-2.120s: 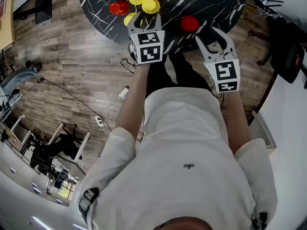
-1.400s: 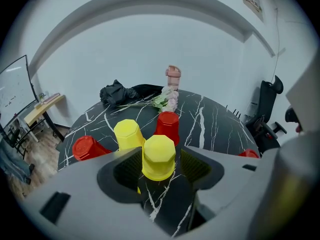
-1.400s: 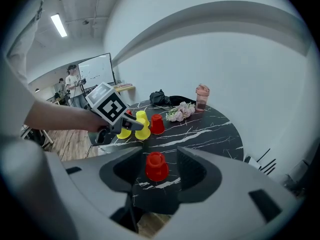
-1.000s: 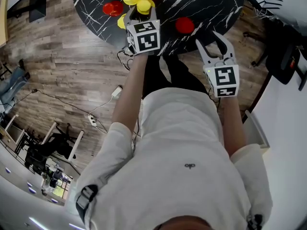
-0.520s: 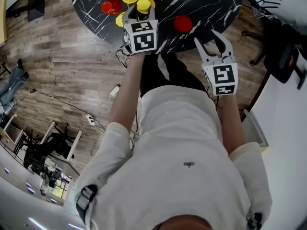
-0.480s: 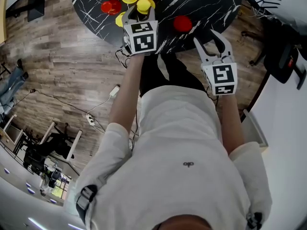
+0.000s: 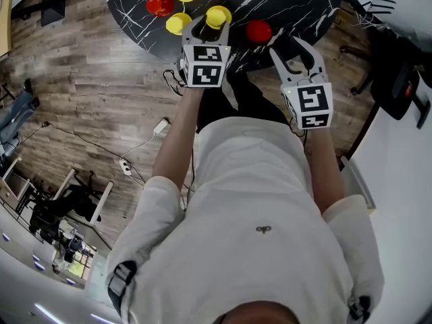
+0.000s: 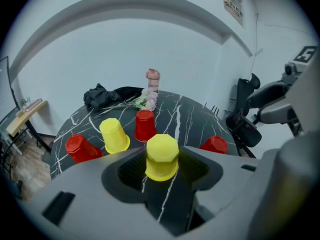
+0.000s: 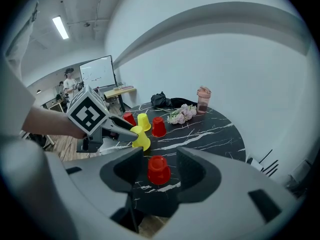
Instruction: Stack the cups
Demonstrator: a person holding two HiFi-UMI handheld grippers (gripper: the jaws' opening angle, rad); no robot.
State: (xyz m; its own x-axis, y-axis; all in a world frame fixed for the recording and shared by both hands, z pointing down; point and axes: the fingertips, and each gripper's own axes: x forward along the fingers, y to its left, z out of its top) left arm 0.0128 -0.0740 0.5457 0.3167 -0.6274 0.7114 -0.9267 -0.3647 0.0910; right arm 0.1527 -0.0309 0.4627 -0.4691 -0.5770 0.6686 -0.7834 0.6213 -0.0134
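While the left gripper point(image 7: 208, 24) had its jaws closed on an upturned yellow cup point(image 8: 161, 156), pads against both sides of its tapering wall, that grip looked the likeliest thing to fail. A smooth cone pinched this way could squirt out of the pads, or buckle under a harder squeeze. Whether its rim was clear of the black marbled table point(image 7: 304, 5) could not be told.

Taking the held cup as the mark, a second yellow cup point(image 8: 114, 135) stood bottom-up beyond it to the left. A far red cup point(image 8: 145, 125) stood beyond it almost straight ahead, and a tipped red cup point(image 8: 80, 148), seemingly on its side, lay further left. A third yellow cup point(image 7: 179, 23) sat just left of it, close outside the jaw. A careless swing could have swept that one away or toppled the others, and the tipped one might have rolled. Lowering the held cup off-centre onto a neighbour would probably have jammed it askew or shoved the lower cup along the slick top.

Right of the held cup sat a lone red cup point(image 9: 158, 170). Nearer the person, the right gripper point(image 7: 294, 48) hung with jaws spread wide and nothing in them. A clash seemed possible if both grippers reached inward together.
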